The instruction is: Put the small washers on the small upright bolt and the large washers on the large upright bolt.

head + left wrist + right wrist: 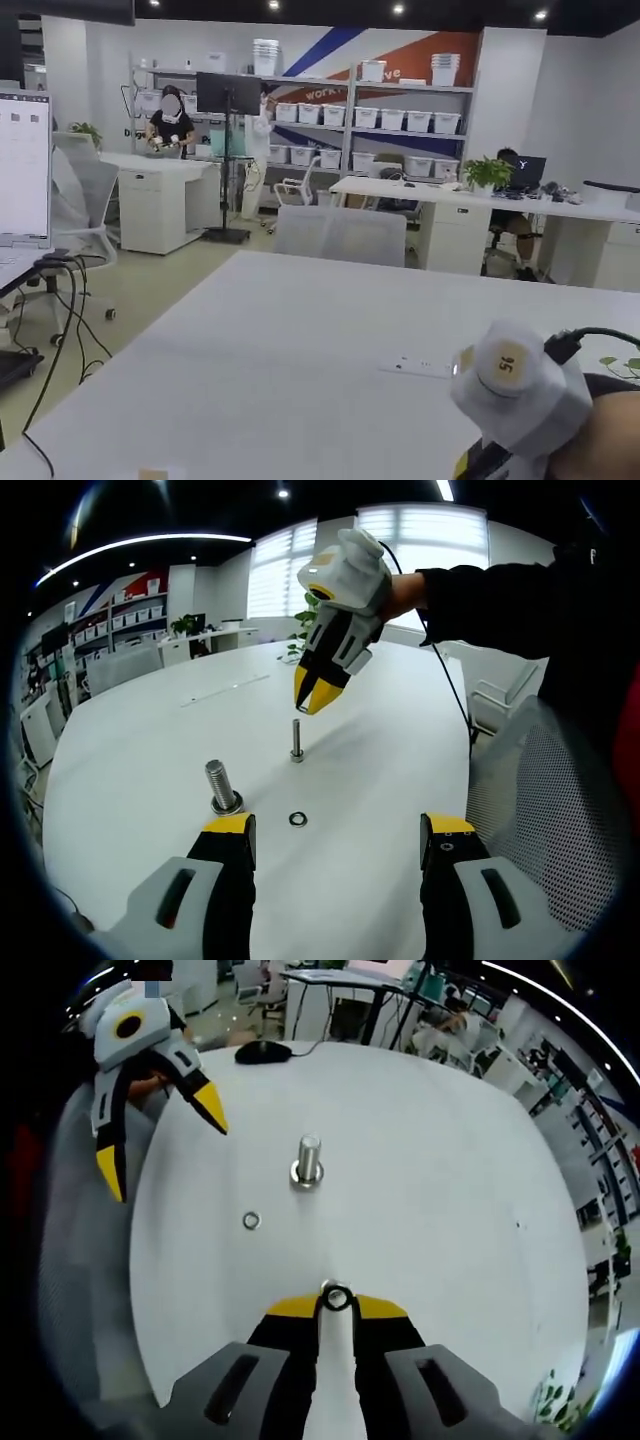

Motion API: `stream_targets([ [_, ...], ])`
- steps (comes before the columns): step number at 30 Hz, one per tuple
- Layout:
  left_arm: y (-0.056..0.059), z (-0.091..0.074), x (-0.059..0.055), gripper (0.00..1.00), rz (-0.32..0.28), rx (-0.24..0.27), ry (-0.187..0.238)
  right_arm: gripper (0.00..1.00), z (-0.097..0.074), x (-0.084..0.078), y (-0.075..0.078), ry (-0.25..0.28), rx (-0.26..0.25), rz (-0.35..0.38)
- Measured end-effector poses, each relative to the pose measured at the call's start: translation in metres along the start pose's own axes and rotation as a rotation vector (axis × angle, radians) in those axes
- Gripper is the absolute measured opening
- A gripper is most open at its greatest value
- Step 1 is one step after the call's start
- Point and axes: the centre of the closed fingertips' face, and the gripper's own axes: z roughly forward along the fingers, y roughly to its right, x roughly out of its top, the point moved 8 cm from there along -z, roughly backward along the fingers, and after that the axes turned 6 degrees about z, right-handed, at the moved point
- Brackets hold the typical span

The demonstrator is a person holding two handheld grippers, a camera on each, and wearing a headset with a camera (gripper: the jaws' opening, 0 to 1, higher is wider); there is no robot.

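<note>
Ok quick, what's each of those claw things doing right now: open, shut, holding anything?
Left gripper: open, holding nothing.
Right gripper: shut on what looks like a small washer at its tips.

Two upright bolts stand on the single desk: one large bolt and one small bolt, which in the left gripper view is at 1 o'clock from the large one. There are two washers: one loose washer at 4 o'clock from the large bolt, and one held washer. Whether the ring at the large bolt's foot is a third washer cannot be told. There are two grippers: the right hand-held gripper, pinching the held washer, and the left hand-held gripper, its jaws apart.
</note>
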Motion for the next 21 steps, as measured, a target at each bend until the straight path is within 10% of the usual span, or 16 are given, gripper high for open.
stream_targets([
  [21,-0.002,-0.001,0.002,0.66,0.0,0.014,0.013,0.13,0.013,0.002,0.006,-0.059,0.039,-0.01],
])
